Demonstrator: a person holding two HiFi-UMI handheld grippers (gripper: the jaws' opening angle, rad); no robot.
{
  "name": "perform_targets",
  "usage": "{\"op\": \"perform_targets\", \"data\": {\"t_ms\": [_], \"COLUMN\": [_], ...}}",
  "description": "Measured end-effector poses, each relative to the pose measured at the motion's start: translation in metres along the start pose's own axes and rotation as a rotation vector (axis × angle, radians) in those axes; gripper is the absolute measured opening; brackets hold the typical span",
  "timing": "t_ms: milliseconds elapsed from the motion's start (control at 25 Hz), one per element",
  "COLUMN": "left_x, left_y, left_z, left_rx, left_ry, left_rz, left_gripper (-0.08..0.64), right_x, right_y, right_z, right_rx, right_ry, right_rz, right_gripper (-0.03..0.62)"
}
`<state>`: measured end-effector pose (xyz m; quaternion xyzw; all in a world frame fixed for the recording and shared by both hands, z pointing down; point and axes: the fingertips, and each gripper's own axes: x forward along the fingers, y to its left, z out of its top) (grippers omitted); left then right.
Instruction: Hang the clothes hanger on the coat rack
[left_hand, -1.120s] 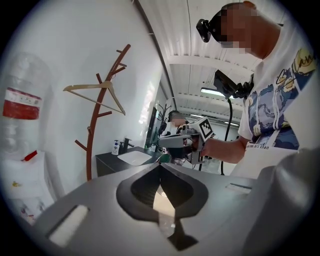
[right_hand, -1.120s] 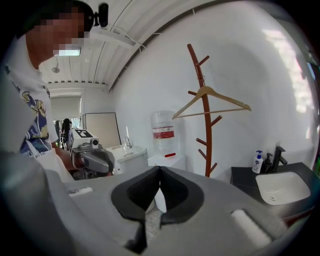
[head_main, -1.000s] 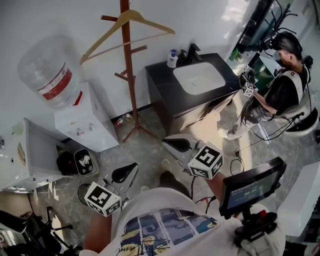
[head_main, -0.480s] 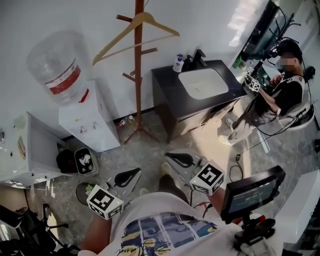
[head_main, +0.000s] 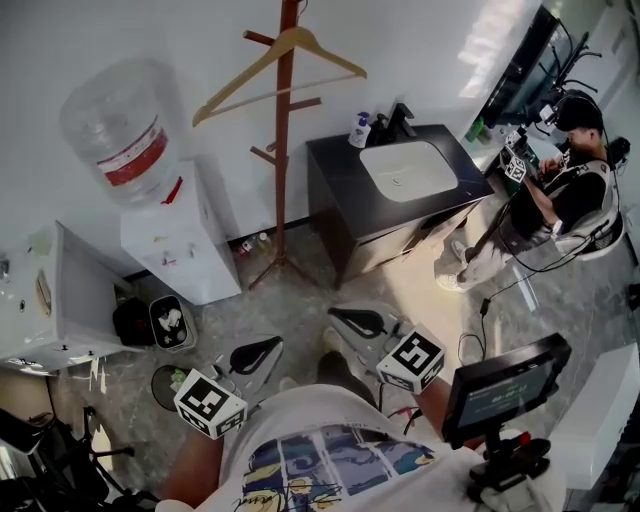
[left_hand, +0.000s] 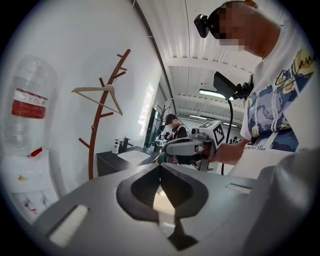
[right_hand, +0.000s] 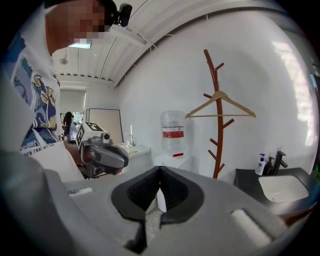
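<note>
Water dispenser (head_main: 180, 245) with upturned bottle (head_main: 118, 130), dark vanity (head_main: 340, 205) with white basin (head_main: 408, 168), soap bottle (head_main: 359, 130), seated person (head_main: 560, 190)

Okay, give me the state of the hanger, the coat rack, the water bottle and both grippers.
clothes hanger: hanging on the coat rack.
coat rack: upright on the floor.
water bottle: upside down on the dispenser.
left gripper: shut, empty.
right gripper: shut, empty.

On the white shirt (left_hand: 280, 150), under its blue picture print, the words "art than" can be read. Print on the water bottle's (left_hand: 25, 75) red label (left_hand: 28, 103), left of the shirt, cannot be read.
</note>
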<state>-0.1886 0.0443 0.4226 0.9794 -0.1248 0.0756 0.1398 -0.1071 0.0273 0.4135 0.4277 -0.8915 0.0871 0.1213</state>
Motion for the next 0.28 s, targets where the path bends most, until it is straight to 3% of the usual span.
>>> {"op": "perform_targets", "data": {"t_ms": [280], "left_x": [-0.018], "left_y": [-0.007], "left_z": [-0.008], "left_rx": [0.018], "left_ry": [-0.015], "left_rz": [0.001], "left_gripper": [0.003], "right_x": [0.001], "right_y": [0.020], "right_z": [-0.005], "right_rx": [-0.026], "right_ry": [-0.011], "right_rz": [-0.008], "right_gripper": [0.002]}}
